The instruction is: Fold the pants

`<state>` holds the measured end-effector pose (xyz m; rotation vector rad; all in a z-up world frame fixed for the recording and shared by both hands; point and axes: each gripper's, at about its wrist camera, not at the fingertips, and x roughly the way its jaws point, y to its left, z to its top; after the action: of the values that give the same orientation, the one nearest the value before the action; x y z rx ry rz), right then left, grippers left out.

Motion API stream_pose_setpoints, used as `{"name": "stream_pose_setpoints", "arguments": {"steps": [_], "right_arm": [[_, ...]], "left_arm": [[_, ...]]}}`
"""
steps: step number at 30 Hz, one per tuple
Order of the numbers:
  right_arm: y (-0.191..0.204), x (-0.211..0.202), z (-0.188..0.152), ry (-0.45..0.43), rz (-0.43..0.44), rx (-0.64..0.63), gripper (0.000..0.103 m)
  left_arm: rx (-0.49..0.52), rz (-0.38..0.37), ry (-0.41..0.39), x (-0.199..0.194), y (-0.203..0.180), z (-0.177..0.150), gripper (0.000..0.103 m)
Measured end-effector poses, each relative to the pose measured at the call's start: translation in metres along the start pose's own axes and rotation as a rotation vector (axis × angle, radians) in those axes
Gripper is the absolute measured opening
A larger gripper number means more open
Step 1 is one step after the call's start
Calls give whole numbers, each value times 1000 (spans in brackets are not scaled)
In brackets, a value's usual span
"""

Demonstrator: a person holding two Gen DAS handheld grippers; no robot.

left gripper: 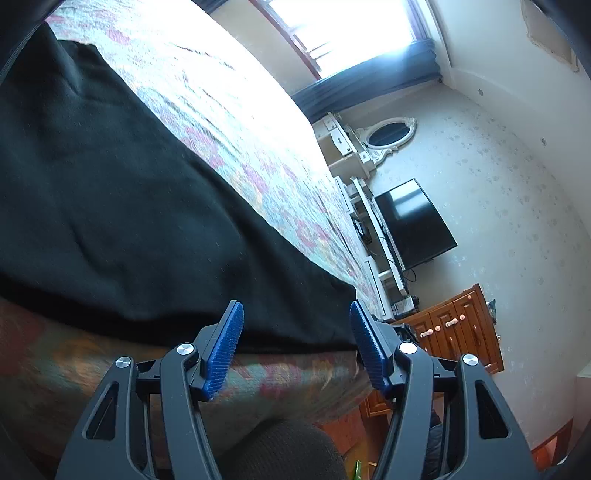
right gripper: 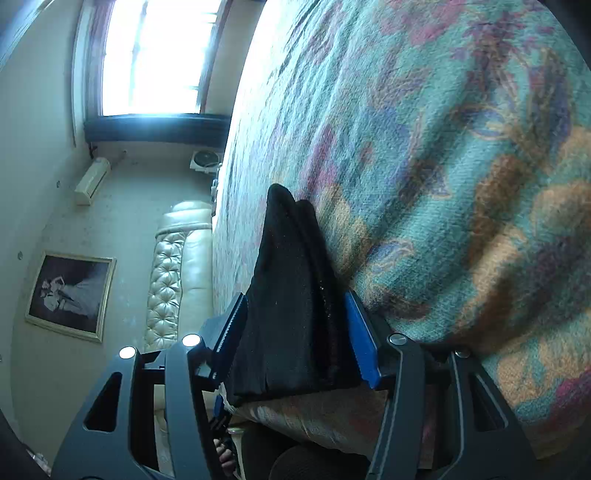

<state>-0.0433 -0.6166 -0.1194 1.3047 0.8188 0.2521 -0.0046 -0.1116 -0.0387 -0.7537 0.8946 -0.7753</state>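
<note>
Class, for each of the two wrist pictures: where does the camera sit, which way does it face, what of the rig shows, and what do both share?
Left wrist: behind the open left gripper, facing the black pants along the bed edge, TV beyond.
Right wrist: behind the right gripper, pants between its fingers, headboard beyond.
Shared: pants, floral bedspread, window.

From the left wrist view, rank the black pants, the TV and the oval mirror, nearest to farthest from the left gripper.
1. Black pants, on the bedspread just ahead of the open left gripper.
2. TV, on the wall beyond the bed's end.
3. Oval mirror, farther along that wall, near the window.
</note>
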Motion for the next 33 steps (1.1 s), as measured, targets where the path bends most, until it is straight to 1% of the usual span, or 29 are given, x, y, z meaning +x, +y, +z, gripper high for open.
{"name": "stream_pose_setpoints", "arguments": {"steps": [2,3,4,5,6,8,9,10,12,14,17,19,22,23,24,25,27,29,30,31,32,33], "right_arm": [[5,10,5,74,9,-11,52],[6,14,6,100,16,-7,44],[6,19,7,120,-5,-6,32],[6,24,7,137,-33,-6,18],[7,29,5,142,-57,-17,16],[18,30,5,137,-125,-76,14],[24,25,8,112,-176,-107,13],[29,19,13,94,-203,-149,13],[32,14,18,93,-293,-211,12],[26,14,21,116,-301,-191,12],[24,13,23,122,-295,-182,12],[27,13,23,117,-293,-173,12],[23,10,21,108,-280,-160,13],[20,9,20,105,-279,-155,13],[21,10,22,102,-280,-151,13],[21,9,21,99,-284,-148,13],[18,8,19,94,-293,-145,14],[19,10,17,85,-302,-136,14],[19,10,16,81,-306,-134,14],[19,10,16,76,-307,-130,14],[19,10,16,71,-304,-121,14],[17,10,15,66,-300,-111,14]], "left_arm": [[1,40,-23,-11,9,12,61],[1,63,-30,-16,12,14,64],[-1,90,-45,-23,17,19,67],[-1,113,-63,-29,20,23,73],[2,132,-74,-35,24,27,79],[8,200,-64,-46,38,37,81],[7,243,-56,-50,44,41,82],[6,285,-51,-54,50,44,82],[20,348,-55,-64,58,52,82],[47,404,-65,-76,66,59,82],[79,453,-102,-98,80,70,82],[67,497,-129,-115,95,76,82],[-6,500,-174,-144,126,85,82],[-37,468,-191,-154,137,86,82],[-66,417,-202,-163,146,89,82],[-86,394,-215,-168,150,91,82],[-104,419,-265,-189,157,95,82],[-94,377,-323,-208,157,94,82],[-77,360,-332,-212,155,95,82],[-46,341,-315,-213,153,97,82],[-5,342,-291,-211,149,101,82],[38,364,-267,-209,147,108,82]]}}
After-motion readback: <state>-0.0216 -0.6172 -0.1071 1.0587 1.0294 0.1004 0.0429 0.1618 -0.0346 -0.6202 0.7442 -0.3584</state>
